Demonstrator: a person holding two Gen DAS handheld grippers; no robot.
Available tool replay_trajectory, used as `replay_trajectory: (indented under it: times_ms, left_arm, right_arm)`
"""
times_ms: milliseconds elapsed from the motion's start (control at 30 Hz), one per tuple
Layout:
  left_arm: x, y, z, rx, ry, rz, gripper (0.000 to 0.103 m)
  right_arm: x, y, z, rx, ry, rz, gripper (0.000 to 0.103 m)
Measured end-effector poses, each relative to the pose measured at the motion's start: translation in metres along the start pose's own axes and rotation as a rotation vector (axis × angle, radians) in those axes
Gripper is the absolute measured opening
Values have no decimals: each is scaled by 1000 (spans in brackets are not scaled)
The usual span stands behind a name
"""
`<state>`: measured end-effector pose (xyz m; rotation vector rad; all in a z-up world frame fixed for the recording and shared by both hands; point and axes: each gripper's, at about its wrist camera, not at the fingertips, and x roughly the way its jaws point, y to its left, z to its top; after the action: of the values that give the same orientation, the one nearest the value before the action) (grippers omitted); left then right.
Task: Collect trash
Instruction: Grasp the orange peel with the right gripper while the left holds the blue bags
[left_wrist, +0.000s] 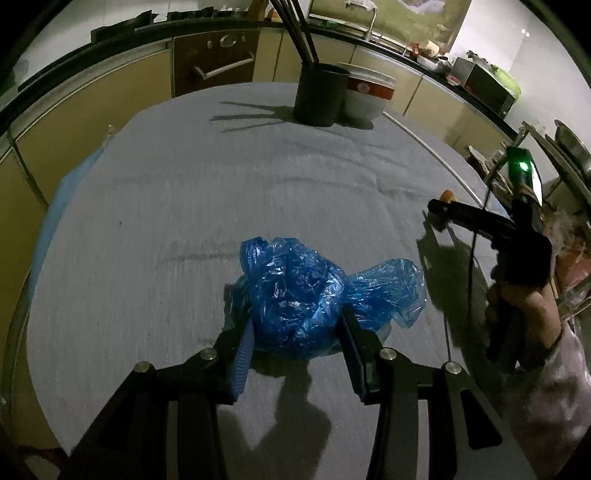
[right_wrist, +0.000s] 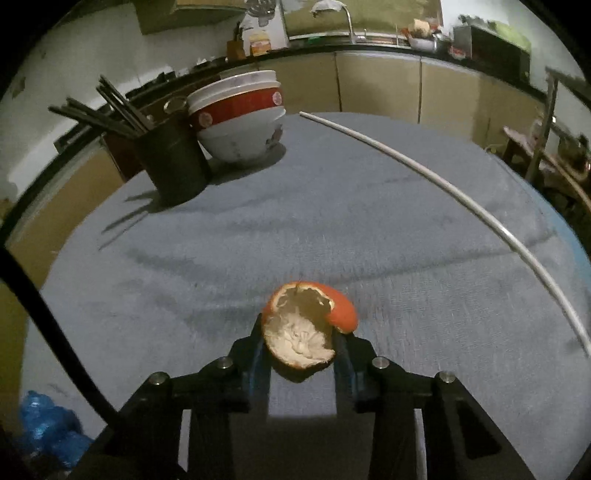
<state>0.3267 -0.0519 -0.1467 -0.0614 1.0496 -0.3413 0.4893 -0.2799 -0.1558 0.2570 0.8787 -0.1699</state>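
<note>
A crumpled blue plastic bag (left_wrist: 310, 291) lies on the grey tablecloth (left_wrist: 221, 192), and my left gripper (left_wrist: 297, 325) is shut on its near side. The bag also shows at the lower left of the right wrist view (right_wrist: 48, 432). My right gripper (right_wrist: 301, 343) is shut on a curled orange peel (right_wrist: 306, 325) and holds it just above the cloth. In the left wrist view the right gripper (left_wrist: 441, 210) is at the right edge of the table, a bit of the peel (left_wrist: 448, 194) showing at its tip.
A black cup of chopsticks (left_wrist: 319, 94) and stacked red-and-white bowls (left_wrist: 367, 94) stand at the table's far edge; both also show in the right wrist view, cup (right_wrist: 170, 162) and bowls (right_wrist: 240, 118). A thin white tube (right_wrist: 461, 199) lies across the right side. Kitchen cabinets surround the table.
</note>
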Motion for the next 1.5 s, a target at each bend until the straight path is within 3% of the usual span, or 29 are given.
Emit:
replay_trajectory:
  times_ms: [200, 533, 567, 600, 633, 667, 700, 833, 967, 1167, 1267, 1500]
  left_arm:
    - [-21, -11, -23, 10, 11, -4, 46]
    - [-55, -21, -74, 25, 18, 17, 46]
    - [-57, -19, -76, 16, 21, 17, 46]
    - [-59, -17, -78, 7, 27, 18, 46]
    - [-60, -16, -79, 2, 27, 21, 46]
    - [-61, -15, -79, -1, 26, 25, 46]
    - [-62, -15, -78, -4, 25, 25, 46]
    - [-62, -16, -72, 1, 17, 22, 46]
    - [-53, -14, -64, 3, 29, 10, 46]
    - [-37, -10, -51, -2, 45, 8, 46]
    - [-31, -11, -47, -3, 59, 1, 46]
    - [-32, -15, -48, 16, 65, 9, 46]
  right_arm:
    - [-50, -8, -38, 23, -13, 114, 31]
    - [-147, -23, -131, 106, -18, 262, 32]
    - [-149, -23, -131, 106, -22, 273, 34]
    - [-149, -21, -128, 105, -20, 271, 44]
    - [-147, -20, -122, 110, -16, 253, 58]
    - [-147, -20, -121, 119, -19, 241, 79]
    - [-144, -20, -115, 129, -43, 233, 80]
    - [-123, -20, -93, 69, -88, 186, 80]
    - [-88, -21, -71, 61, -46, 206, 80]
    - [-52, -12, -57, -47, 0, 136, 77]
    - [-41, -5, -57, -114, -8, 75, 44]
    - [-57, -13, -68, -68, -27, 84, 35]
